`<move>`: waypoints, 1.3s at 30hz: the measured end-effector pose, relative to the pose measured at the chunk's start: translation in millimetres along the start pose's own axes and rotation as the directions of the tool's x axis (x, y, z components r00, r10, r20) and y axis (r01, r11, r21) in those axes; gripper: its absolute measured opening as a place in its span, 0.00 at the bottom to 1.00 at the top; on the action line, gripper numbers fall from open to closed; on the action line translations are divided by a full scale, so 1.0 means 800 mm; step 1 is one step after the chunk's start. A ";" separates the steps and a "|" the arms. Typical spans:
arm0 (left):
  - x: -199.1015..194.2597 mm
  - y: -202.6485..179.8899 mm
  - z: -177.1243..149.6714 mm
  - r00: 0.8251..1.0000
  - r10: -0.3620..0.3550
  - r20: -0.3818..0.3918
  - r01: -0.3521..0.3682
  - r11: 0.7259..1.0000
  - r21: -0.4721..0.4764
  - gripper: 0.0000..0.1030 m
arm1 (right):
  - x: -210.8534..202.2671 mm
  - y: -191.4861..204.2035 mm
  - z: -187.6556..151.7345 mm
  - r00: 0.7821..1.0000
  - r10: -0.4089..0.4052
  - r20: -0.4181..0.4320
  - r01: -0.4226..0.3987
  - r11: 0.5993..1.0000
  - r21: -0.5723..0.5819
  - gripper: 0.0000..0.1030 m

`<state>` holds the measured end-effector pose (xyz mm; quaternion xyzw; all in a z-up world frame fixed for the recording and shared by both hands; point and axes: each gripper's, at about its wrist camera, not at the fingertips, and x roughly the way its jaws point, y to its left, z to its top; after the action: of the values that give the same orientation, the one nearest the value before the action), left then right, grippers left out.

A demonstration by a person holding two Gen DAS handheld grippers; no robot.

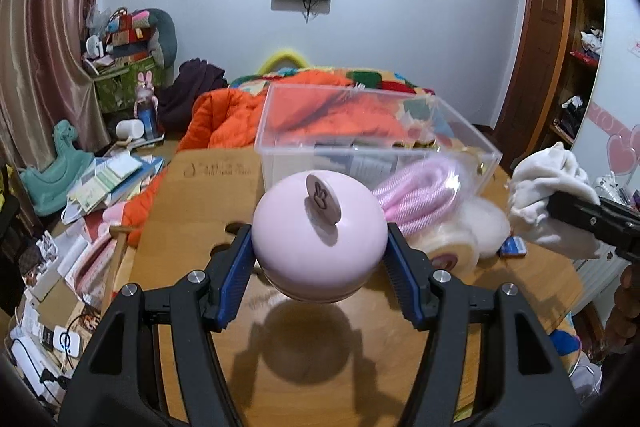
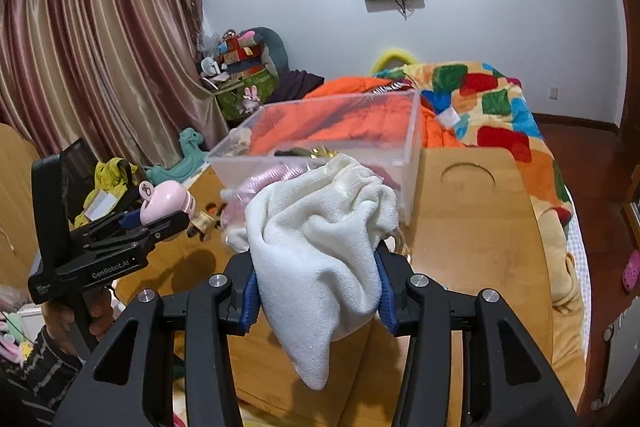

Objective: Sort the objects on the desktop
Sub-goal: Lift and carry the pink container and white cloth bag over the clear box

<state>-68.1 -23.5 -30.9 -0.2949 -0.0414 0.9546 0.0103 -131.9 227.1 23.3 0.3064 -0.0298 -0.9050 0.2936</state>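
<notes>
Left gripper pinches round pink jar off the wooden table; right gripper clamps white cloth. Clear box just ahead. Risk: smooth curved jar squirts from pads; dangling cloth snags box rim.

Clamped pink dome, bunched white cloth

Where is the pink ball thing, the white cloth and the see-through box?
pink round container (image 1: 316, 247), left wrist view, front of its dome.
white cloth (image 2: 320, 259), right wrist view, middle fold.
clear box (image 1: 304, 151), left wrist view, near wall.
</notes>
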 end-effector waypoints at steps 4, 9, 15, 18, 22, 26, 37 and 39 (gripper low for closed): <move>-0.006 -0.003 0.011 1.000 -0.009 0.025 0.008 1.000 0.006 0.61 | 0.000 0.008 0.009 1.000 -0.009 0.009 0.009 1.000 -0.025 0.41; -0.009 -0.006 0.021 0.999 -0.027 0.042 0.027 1.000 0.007 0.61 | 0.000 0.013 0.025 0.999 -0.013 0.030 0.014 0.999 -0.046 0.41; -0.008 -0.007 0.035 0.998 -0.034 0.062 0.034 0.999 0.003 0.61 | 0.001 0.020 0.044 0.998 -0.016 0.064 0.021 0.997 -0.074 0.41; -0.006 -0.006 0.042 0.997 -0.031 0.072 0.031 1.000 0.003 0.61 | 0.005 0.021 0.054 0.997 -0.015 0.073 0.021 0.996 -0.082 0.41; -0.002 -0.003 0.054 0.996 -0.033 0.084 0.033 0.999 0.001 0.61 | 0.011 0.021 0.068 0.996 -0.016 0.084 0.024 0.996 -0.090 0.41; 0.004 -0.002 0.066 0.995 -0.033 0.093 0.032 0.999 0.006 0.61 | 0.016 0.021 0.083 0.995 -0.023 0.100 0.033 0.994 -0.102 0.41; 0.037 0.009 0.099 0.995 -0.055 0.079 0.054 0.999 0.008 0.61 | 0.049 0.007 0.118 0.994 -0.035 0.102 0.046 0.993 -0.105 0.42; 0.047 0.010 0.103 0.996 -0.057 0.069 0.056 0.998 0.009 0.61 | 0.057 0.002 0.121 0.995 -0.038 0.097 0.048 0.994 -0.101 0.42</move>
<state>-145.9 -36.1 15.0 -0.2604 -0.0469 0.9637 0.0367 -215.4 188.4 78.1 0.2478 0.0097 -0.9251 0.2877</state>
